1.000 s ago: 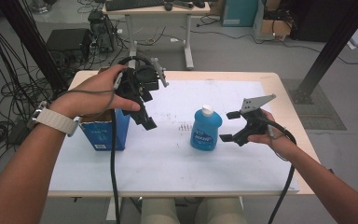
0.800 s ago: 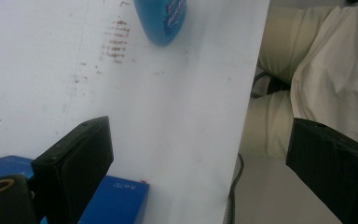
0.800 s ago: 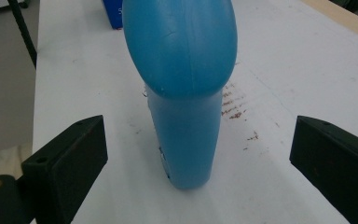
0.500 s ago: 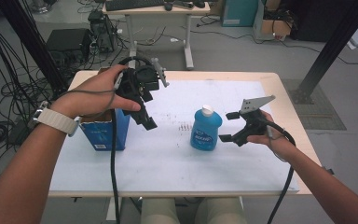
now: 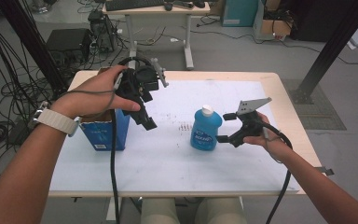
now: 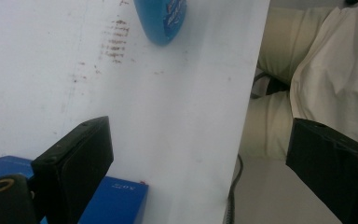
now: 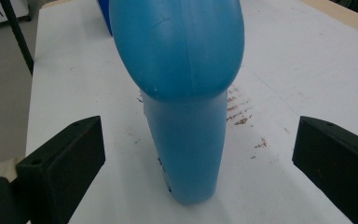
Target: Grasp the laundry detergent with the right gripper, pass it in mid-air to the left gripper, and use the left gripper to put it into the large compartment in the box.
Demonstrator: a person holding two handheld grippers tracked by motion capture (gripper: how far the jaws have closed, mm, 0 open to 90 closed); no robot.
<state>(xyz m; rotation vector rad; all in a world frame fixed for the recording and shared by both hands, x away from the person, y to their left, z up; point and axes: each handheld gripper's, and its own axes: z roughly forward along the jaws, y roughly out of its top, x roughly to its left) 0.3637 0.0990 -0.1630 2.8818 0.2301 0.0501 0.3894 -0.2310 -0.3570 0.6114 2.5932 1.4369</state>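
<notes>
Blue bottle [image 7: 182, 93] top cropped, right hand-held gripper [image 7: 200, 163] straddling

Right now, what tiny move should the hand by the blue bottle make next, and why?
Probably slide the right gripper forward around the blue bottle, then close. Its jaws stand open with the bottle upright between them but a little ahead, not yet touched.

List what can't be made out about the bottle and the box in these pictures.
- Bottle label: too small to read in the high view.
- Bottle cap: cut off by the top edge in the right gripper view.
- Box contents: hidden by the left hand in the high view.
</notes>
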